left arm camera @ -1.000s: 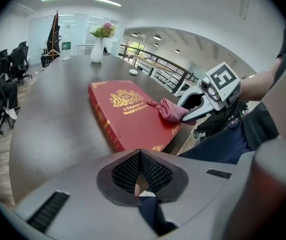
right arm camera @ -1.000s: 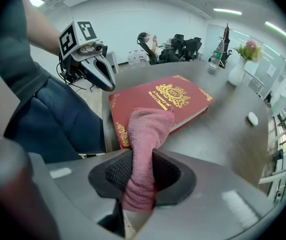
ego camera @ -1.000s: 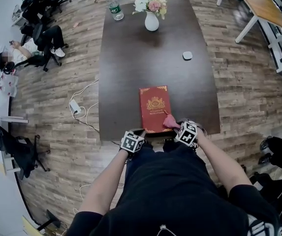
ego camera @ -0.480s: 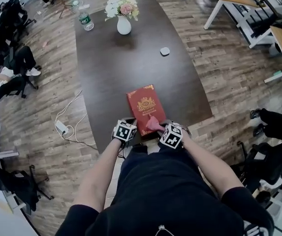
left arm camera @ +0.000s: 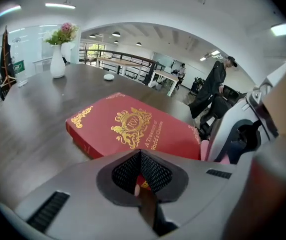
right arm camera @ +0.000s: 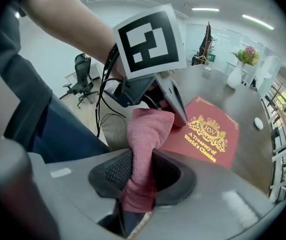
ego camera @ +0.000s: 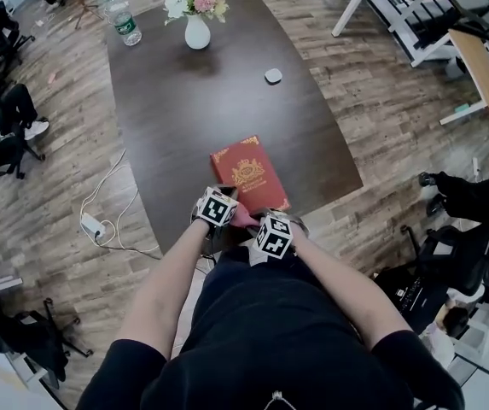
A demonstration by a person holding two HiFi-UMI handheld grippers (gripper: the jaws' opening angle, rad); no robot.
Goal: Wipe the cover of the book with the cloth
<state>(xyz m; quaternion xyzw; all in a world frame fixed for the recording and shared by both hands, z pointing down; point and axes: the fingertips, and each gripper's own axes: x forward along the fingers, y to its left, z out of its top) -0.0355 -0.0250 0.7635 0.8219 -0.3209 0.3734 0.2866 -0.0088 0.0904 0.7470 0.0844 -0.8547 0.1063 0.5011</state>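
The right gripper, clamped on the pink cloth, has slid leftward along the red book's near edge. The left gripper beside it is closed, empty. The book lies near the table's edge.

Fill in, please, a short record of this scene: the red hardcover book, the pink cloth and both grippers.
book: red hardcover book, closed, flat near the dark wooden table's near edge
cloth: pink cloth, bunched, by the book's near edge
left gripper: shut on the book's near corner
right gripper: shut on the pink cloth
far end: white vase of flowers
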